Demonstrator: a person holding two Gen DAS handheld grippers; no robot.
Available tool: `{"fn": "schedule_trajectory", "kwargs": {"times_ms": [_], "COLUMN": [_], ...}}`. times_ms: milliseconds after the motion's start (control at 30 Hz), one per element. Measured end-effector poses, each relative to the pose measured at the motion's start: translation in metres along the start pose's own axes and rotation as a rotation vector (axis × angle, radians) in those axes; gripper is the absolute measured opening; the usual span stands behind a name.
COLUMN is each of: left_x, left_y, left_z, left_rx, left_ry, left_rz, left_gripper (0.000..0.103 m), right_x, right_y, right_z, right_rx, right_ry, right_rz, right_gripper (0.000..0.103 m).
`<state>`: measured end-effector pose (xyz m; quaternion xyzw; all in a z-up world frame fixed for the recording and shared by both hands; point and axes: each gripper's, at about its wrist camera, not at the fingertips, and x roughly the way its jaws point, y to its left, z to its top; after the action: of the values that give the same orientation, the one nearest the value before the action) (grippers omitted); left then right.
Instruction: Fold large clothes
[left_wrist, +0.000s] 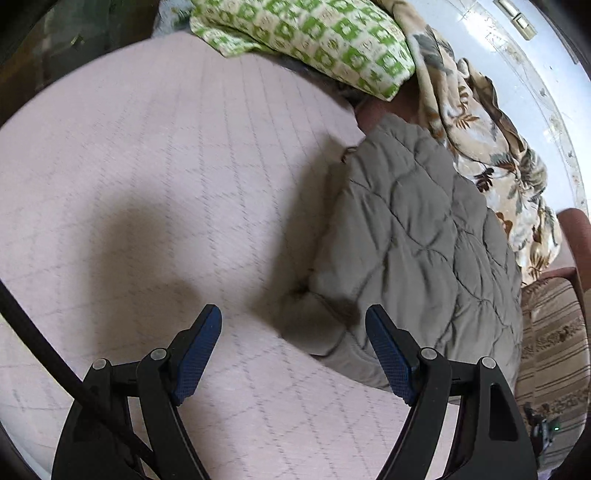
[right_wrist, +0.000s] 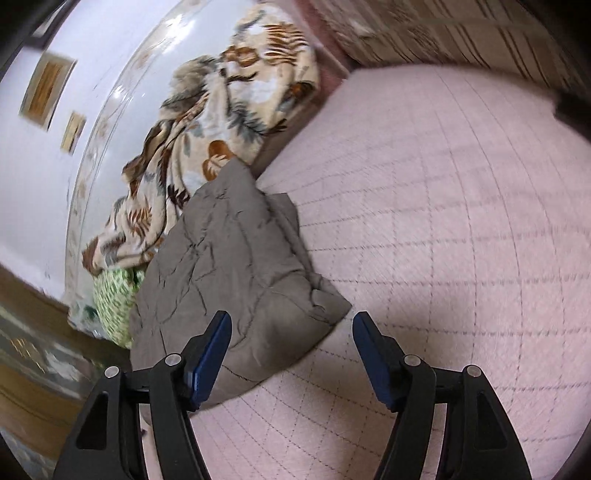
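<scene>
Grey quilted garment (left_wrist: 417, 240) lies folded just ahead of both hand-held grippers, left (left_wrist: 293, 354) & right (right_wrist: 291, 360), jaws wide, empty.

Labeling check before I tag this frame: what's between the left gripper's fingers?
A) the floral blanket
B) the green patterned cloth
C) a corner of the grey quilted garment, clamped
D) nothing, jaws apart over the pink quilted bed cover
D: the left gripper stands open over bare pink bed cover, with the folded grey quilted garment lying beside its right finger, not between the pads.
</scene>
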<state>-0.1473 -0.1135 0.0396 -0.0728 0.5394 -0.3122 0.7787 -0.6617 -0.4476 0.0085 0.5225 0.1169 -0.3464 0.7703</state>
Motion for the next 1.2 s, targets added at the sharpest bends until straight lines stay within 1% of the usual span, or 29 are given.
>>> {"fn": "schedule_trajectory", "kwargs": {"times_ms": [133, 200, 267, 367, 500, 600, 700, 767, 833, 867, 900, 933, 967, 1000, 1033, 1067, 1133, 1200], "left_x": [0.007, 0.012, 0.017, 0.024, 0.035, 0.044, 0.056, 0.060, 0.063, 0.063, 0.061, 0.058, 0.054, 0.046, 0.042, 0.035, 0.025, 0.018], "left_y": [-0.002, -0.002, -0.001, 0.001, 0.005, 0.004, 0.001, -0.006, -0.014, -0.019, -0.026, -0.031, -0.037, -0.046, -0.053, -0.062, -0.075, -0.089], "left_z": [-0.001, -0.002, -0.003, -0.002, -0.003, -0.003, -0.001, 0.002, 0.003, 0.004, 0.005, 0.006, 0.007, 0.007, 0.008, 0.007, 0.005, 0.004], "left_rx": [-0.033, -0.048, -0.061, -0.079, -0.104, -0.106, -0.124, -0.098, -0.067, -0.050, -0.017, 0.011, 0.039, 0.084, 0.116, 0.165, 0.233, 0.293], "left_ry": [0.004, 0.015, 0.025, 0.032, 0.041, 0.033, 0.038, 0.027, 0.022, 0.011, -0.014, -0.037, -0.063, -0.103, -0.130, -0.175, -0.243, -0.312], "left_rz": [-0.046, -0.066, -0.079, -0.089, -0.112, -0.135, -0.157, -0.160, -0.142, -0.128, -0.103, -0.086, -0.066, -0.040, -0.023, 0.007, 0.048, 0.095], "left_gripper": [0.080, 0.080, 0.080, 0.080, 0.080, 0.083, 0.086, 0.086, 0.085, 0.076, 0.073, 0.062, 0.051, 0.046, 0.039, 0.036, 0.032, 0.031], "right_x": [0.006, 0.012, 0.018, 0.033, 0.050, 0.062, 0.071, 0.079, 0.085, 0.089, 0.091, 0.091, 0.088, 0.085, 0.081, 0.075, 0.067, 0.056], "right_y": [-0.012, -0.017, -0.019, -0.020, -0.017, -0.015, -0.008, -0.004, 0.002, 0.006, 0.008, 0.010, 0.013, 0.020, 0.030, 0.046, 0.068, 0.096], "right_z": [-0.001, -0.002, -0.004, -0.007, -0.011, -0.013, -0.009, -0.008, -0.008, -0.007, -0.006, -0.005, -0.005, -0.004, -0.003, -0.005, -0.008, -0.015], "right_rx": [0.070, 0.109, 0.142, 0.183, 0.185, 0.173, 0.156, 0.148, 0.118, 0.096, 0.078, 0.071, 0.060, 0.027, -0.029, -0.113, -0.220, -0.362], "right_ry": [-0.001, 0.001, 0.005, 0.020, 0.035, 0.030, 0.015, 0.015, 0.017, 0.022, 0.022, 0.011, -0.001, -0.011, -0.028, -0.057, -0.099, -0.162], "right_rz": [0.027, 0.058, 0.074, 0.089, 0.062, 0.026, 0.032, 0.011, -0.003, -0.014, -0.019, -0.007, 0.001, -0.001, -0.019, -0.048, -0.082, -0.123], "right_gripper": [0.074, 0.075, 0.077, 0.078, 0.080, 0.081, 0.087, 0.090, 0.089, 0.081, 0.061, 0.056, 0.044, 0.039, 0.037, 0.034, 0.031, 0.028]}}
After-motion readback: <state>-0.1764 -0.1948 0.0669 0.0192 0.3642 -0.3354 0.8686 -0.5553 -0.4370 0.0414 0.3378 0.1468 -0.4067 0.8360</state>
